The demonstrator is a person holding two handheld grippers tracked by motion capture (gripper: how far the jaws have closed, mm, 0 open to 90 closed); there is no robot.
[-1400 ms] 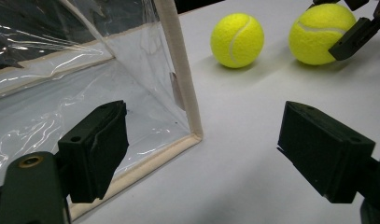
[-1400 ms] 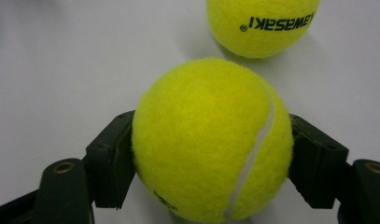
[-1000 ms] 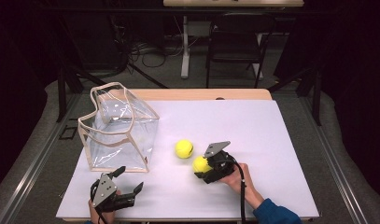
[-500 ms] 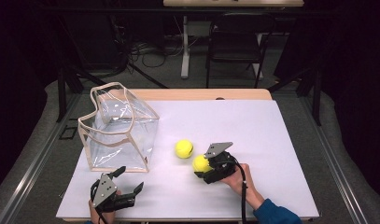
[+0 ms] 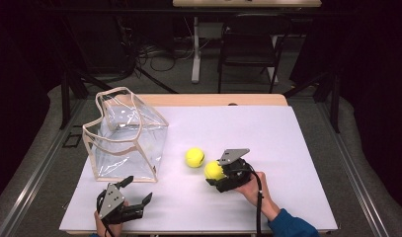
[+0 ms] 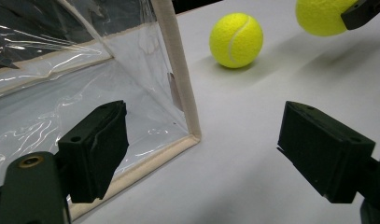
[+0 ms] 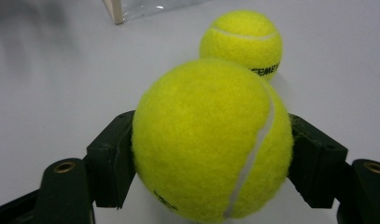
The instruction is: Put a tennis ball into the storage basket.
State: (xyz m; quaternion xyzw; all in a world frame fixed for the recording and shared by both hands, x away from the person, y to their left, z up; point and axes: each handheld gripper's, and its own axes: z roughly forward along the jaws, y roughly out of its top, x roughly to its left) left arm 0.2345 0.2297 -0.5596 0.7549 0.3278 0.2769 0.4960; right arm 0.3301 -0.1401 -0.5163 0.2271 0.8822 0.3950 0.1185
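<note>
White table (image 5: 287,148) carries a clear bag (image 5: 124,138) with beige trim, standing open at back left. Left gripper (image 5: 132,197) sits near the table's front edge just in front of the bag, jaws wide apart, empty. Right gripper (image 5: 214,174) has jaws clamped on a tennis ball (image 5: 213,170), apparently lifted slightly off the table. Second tennis ball (image 5: 194,157) lies loose just beside it, toward the bag.

Dark room, grey floor (image 5: 35,163), black chair (image 5: 248,49).
</note>
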